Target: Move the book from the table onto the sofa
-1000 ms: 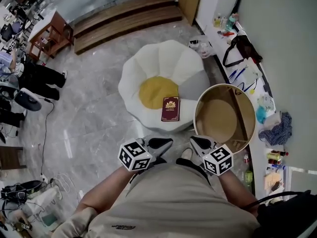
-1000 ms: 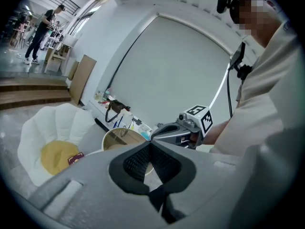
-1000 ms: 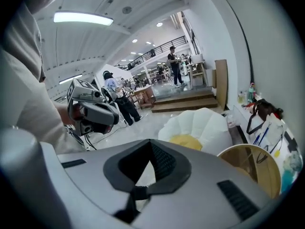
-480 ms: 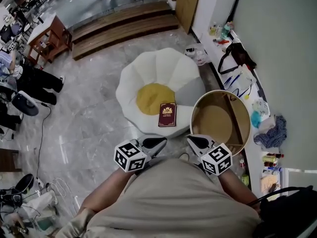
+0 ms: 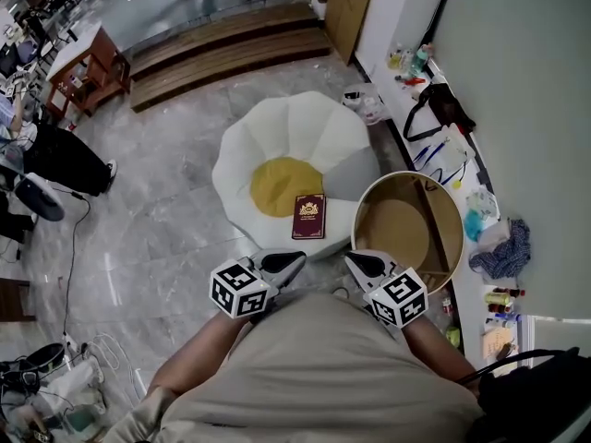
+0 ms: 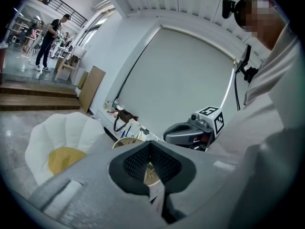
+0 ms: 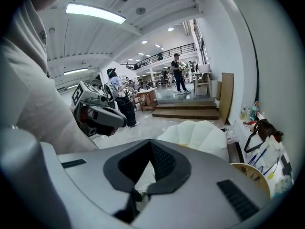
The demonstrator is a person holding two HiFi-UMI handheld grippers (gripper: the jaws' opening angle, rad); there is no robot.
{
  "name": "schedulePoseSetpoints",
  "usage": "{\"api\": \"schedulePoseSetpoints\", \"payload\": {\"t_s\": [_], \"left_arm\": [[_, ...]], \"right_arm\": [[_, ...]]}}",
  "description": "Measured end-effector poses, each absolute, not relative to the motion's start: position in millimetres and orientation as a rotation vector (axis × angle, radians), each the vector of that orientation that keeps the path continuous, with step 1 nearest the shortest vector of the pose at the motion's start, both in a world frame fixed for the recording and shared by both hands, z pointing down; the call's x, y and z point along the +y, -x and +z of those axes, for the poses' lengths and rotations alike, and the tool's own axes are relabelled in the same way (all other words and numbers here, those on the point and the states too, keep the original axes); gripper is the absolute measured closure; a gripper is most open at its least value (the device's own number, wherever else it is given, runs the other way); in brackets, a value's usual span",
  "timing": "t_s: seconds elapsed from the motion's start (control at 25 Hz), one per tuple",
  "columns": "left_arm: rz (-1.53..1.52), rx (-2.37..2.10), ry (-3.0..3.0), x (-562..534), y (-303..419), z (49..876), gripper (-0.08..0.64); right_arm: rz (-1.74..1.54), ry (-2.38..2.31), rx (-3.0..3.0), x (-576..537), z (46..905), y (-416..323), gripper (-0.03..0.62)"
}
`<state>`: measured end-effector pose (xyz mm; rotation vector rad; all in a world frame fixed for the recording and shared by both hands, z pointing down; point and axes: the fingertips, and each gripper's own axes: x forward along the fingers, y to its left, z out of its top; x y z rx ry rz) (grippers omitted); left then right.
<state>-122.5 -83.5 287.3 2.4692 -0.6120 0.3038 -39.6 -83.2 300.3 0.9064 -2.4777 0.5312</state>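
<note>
While left gripper (image 5: 292, 260) and right gripper (image 5: 356, 260) hang clenched, empty, just short of sofa (image 5: 295, 127), maroon book (image 5: 308, 216) lies flat on sofa's near side, beside yellow centre (image 5: 275, 183). Judged light, stiff, smooth-covered; pinch thin edge near spine.

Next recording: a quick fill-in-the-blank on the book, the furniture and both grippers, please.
The dark red rectangular ____ lies on the white petal-shaped sofa.
The sofa's round centre is ____.
In the head view, the round wooden table stands to the sofa's ____.
The left gripper and right gripper have ____ jaws, holding nothing.
Missing: book; yellow; right; shut.
</note>
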Motion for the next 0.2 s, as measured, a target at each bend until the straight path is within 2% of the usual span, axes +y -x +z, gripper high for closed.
{"api": "schedulePoseSetpoints", "payload": {"t_s": [0.2], "left_arm": [[0.304, -0.605, -2.463, -96.2, 126.4, 289.6, 0.552]], "right_arm": [[0.538, -0.921, -2.471, -94.8, 299.3, 42.8, 0.581]]}}
